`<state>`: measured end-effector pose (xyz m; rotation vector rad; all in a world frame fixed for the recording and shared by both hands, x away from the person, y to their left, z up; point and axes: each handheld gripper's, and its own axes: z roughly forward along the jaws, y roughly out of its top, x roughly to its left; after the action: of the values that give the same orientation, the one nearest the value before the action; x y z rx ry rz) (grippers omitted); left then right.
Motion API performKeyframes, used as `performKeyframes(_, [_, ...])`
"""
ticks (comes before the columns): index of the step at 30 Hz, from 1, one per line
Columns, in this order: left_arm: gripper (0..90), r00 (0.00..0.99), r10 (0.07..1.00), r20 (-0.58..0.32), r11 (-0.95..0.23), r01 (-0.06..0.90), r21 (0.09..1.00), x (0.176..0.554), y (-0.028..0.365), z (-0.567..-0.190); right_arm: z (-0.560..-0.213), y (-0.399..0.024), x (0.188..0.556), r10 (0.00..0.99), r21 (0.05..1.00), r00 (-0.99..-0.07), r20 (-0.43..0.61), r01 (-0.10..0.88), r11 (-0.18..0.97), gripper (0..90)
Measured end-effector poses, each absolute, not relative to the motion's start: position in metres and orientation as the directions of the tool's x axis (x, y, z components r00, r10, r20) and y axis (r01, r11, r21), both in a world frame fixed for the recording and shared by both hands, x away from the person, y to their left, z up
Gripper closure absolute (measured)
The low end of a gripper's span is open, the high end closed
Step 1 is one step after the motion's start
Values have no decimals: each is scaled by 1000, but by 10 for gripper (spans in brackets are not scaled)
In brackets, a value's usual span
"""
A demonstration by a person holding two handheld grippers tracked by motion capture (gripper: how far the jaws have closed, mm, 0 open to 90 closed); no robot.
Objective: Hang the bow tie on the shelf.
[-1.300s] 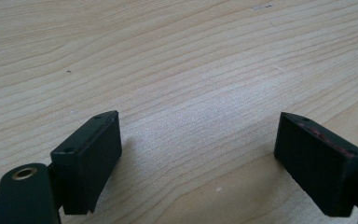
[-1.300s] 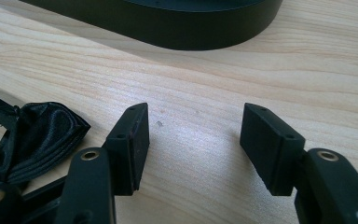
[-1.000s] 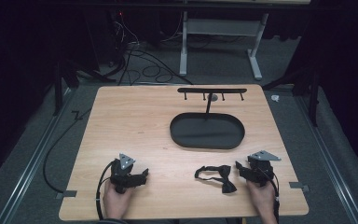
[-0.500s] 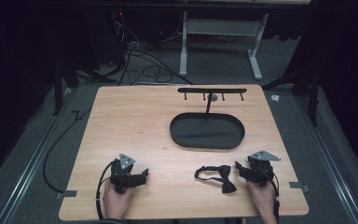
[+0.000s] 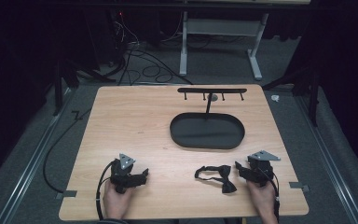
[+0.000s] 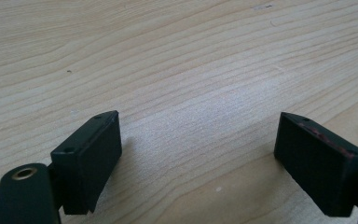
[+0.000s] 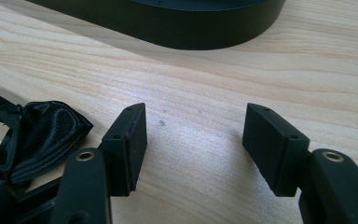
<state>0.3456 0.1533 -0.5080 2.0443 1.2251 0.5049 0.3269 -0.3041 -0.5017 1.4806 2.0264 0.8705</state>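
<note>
Nothing in the work looks done yet. The black bow tie (image 5: 216, 176) lies flat on the wooden surface (image 5: 135, 126) near its front edge, just beside the right claw (image 5: 239, 169) and apart from it. In the right gripper view the bow tie (image 7: 32, 135) sits to the left of the jaws, outside the gap, and the jaws stand spread with bare wood between them. The left claw (image 5: 142, 176) rests well apart from the bow tie, its jaws also spread over bare wood. Behind the bow tie stands a black stand with an oval tray (image 5: 186, 140) and a bar with hooks (image 5: 212, 90); both carry nothing. As I judge it, the whole job remains: grasp the bow tie, lift it, and probably bring it to the stand.
</note>
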Motion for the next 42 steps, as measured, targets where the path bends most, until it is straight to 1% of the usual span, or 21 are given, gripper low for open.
performKeyframes(7, [153, 480, 877, -20, -316, 608, 729, 346, 153, -508, -502, -304, 327, 953, 731, -301, -9, 649, 212, 409])
performKeyframes(13, [153, 479, 877, -20, -316, 608, 729, 346, 153, -508, -501, -308, 326, 953, 742, -303, 21, 644, 188, 447])
performKeyframes(17, [153, 479, 877, -20, -316, 608, 729, 346, 153, -508, -500, -308, 325, 952, 754, -306, 22, 630, 185, 438])
performKeyframes(18, [153, 480, 877, -20, -316, 609, 728, 346, 153, -508, -499, -308, 324, 949, 763, -314, 20, 618, 189, 436])
performKeyframes(24, [152, 479, 877, -20, -316, 608, 729, 346, 153, -508, -494, -308, 320, 944, 768, -328, 46, 616, 176, 455])
performKeyframes(38, [152, 479, 877, -20, -316, 608, 729, 346, 153, -508, -483, -304, 313, 929, 777, -358, 93, 610, 157, 468])
performKeyframes(40, [153, 479, 877, -20, -316, 608, 729, 346, 153, -508, -483, -303, 313, 926, 777, -364, 98, 610, 157, 473])
performKeyframes(41, [153, 479, 877, -20, -316, 608, 729, 346, 153, -508, -482, -301, 312, 920, 778, -376, 113, 609, 154, 500])
performKeyframes(42, [153, 479, 878, -20, -316, 608, 729, 346, 153, -508, -481, -300, 312, 916, 777, -382, 122, 611, 151, 505])
